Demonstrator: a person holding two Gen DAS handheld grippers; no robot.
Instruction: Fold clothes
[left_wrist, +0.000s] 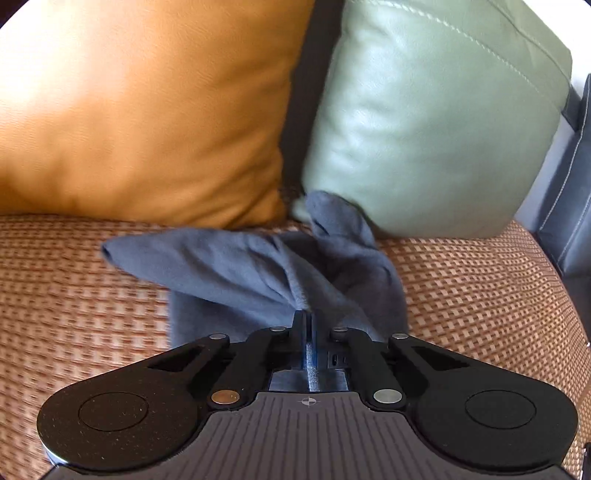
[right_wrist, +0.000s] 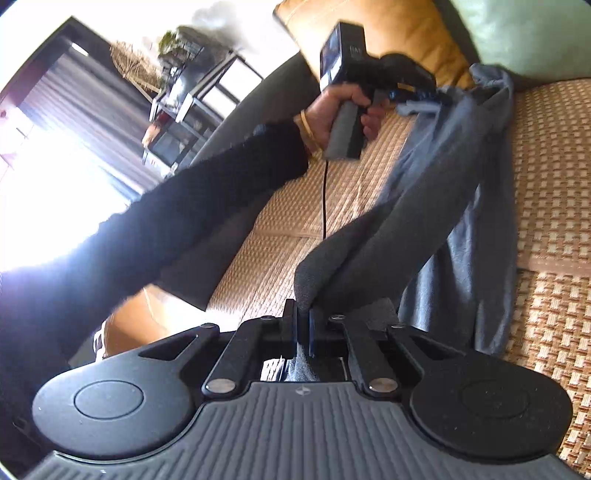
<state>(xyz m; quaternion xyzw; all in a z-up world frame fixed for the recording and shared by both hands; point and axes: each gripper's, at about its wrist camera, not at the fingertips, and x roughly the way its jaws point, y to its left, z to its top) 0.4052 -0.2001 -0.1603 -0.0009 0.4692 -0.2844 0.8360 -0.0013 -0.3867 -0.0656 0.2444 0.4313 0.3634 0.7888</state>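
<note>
The left claw (left_wrist: 306, 319) was closed on a bunched fold of the grey garment (left_wrist: 236, 266), its two fingers pressed together with cloth pinched between them. From that pinch the cloth fanned away over the woven mat (left_wrist: 480, 295) on the sofa seat: one tube-like end lay out to the left, another rose in a twist toward the cushions. Behind the garment stood an orange cushion (left_wrist: 147, 110) on the left and a green cushion (left_wrist: 436, 118) on the right, the twisted end touching the green one's lower edge. A dark sofa arm (left_wrist: 569, 206) showed at the far right.

The right claw (right_wrist: 303, 326) was likewise closed on the garment (right_wrist: 436, 206), a dark rolled edge caught between its fingers. The cloth ran up and away from it in a long hanging band, lifted off the mat (right_wrist: 554, 184), to the left claw (right_wrist: 413, 98) at the far end, where a paler bit of cloth was held. A hand (right_wrist: 332, 118) gripped that tool's handle, with a bangle at the wrist and a black sleeve (right_wrist: 184, 221) behind it; a thin cable hung from the handle. The two cushions (right_wrist: 406, 29) showed at the top edge. Beyond the sofa was a bright window and a dark shelf unit (right_wrist: 192, 99), blurred.
</note>
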